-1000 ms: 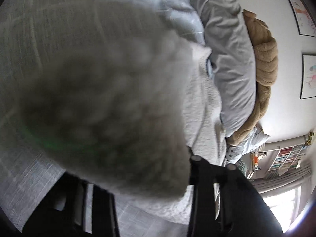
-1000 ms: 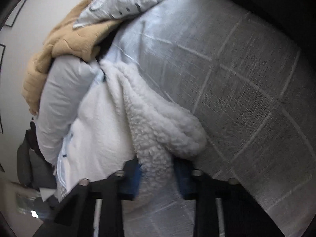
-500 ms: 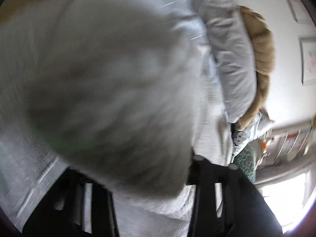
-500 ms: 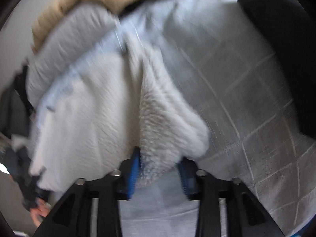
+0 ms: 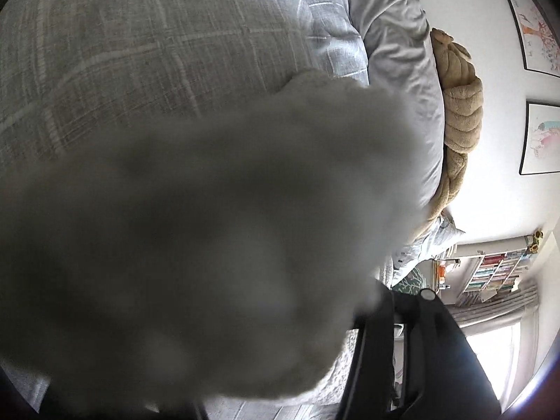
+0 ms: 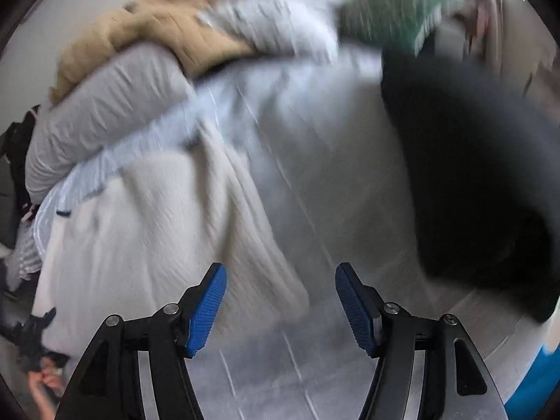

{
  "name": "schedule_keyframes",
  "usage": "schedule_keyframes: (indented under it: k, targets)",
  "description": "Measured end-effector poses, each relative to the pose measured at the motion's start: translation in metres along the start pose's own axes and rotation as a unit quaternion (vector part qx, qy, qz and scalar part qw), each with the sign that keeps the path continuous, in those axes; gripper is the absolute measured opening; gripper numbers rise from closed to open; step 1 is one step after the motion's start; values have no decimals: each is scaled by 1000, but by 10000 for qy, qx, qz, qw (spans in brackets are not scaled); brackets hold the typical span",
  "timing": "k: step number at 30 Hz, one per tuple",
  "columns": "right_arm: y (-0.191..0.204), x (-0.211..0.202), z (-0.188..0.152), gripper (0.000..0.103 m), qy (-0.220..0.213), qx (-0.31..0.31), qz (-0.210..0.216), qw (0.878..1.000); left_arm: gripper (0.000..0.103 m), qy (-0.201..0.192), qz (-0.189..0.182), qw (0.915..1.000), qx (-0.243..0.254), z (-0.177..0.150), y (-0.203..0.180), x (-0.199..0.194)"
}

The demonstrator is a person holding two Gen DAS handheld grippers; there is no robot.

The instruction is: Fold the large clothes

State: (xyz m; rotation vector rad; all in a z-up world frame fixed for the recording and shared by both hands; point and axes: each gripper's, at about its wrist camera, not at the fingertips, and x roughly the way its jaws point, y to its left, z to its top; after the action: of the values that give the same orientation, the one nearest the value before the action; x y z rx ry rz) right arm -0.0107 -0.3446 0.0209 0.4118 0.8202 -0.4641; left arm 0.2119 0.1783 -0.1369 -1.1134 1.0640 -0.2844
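A white fleece garment (image 6: pixel 140 231) lies spread on the grey checked bed cover (image 6: pixel 350 210) in the right wrist view. My right gripper (image 6: pixel 280 301) hangs open and empty above its right edge, blue pads (image 6: pixel 206 311) wide apart. In the left wrist view a blurred bunch of the same fleece (image 5: pixel 217 245) fills the frame right in front of the camera and hides the left fingertips. Only one black finger (image 5: pixel 395 346) shows beside it. The fleece seems held between the jaws.
A grey duvet (image 5: pixel 395 70) and a tan plush blanket (image 5: pixel 458 105) are piled at the bed's head by the wall. A dark garment (image 6: pixel 472 175) lies on the cover to the right. A bookshelf (image 5: pixel 490 273) and window stand beyond.
My right gripper opened and let go of the fleece edge, which now lies flat. It has also swung, blurring the view. The left gripper still holds its fleece bunch close to the lens.
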Motion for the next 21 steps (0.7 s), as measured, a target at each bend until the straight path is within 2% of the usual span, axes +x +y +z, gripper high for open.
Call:
schedule_keyframes:
  k: [2,7,8,9,12,15,19,21]
  targets:
    - [37,-6,-2,66,-245,-359,361,9984,47,-99,26,9999,-19,-1,-2,-2]
    - [119,5,-19,66,-379,-1140,1005,9877,38,-395,135,9989,205,-9,-14,-11]
    - [136,12,-23,59,-332,-1321,1103,9845,37,-448,133,9986,265,-9,-17,-13]
    - [155,18,-32,47,-252,-1529,1230,9802,36,-490,120,9982,312,-9,-20,-15]
    - [196,36,-50,29,-42,-2148,1409,9664,34,-637,36,9967,508,-12,-33,-24]
    - [216,59,-67,20,225,-2375,1418,9607,33,-814,-32,9919,978,-18,-55,-36]
    - [232,91,-76,21,726,-2394,1395,9581,33,-925,-260,9795,1771,-33,-91,-53]
    - [231,103,-75,21,932,-2261,1519,9577,33,-901,-443,9716,2143,-45,-112,-57]
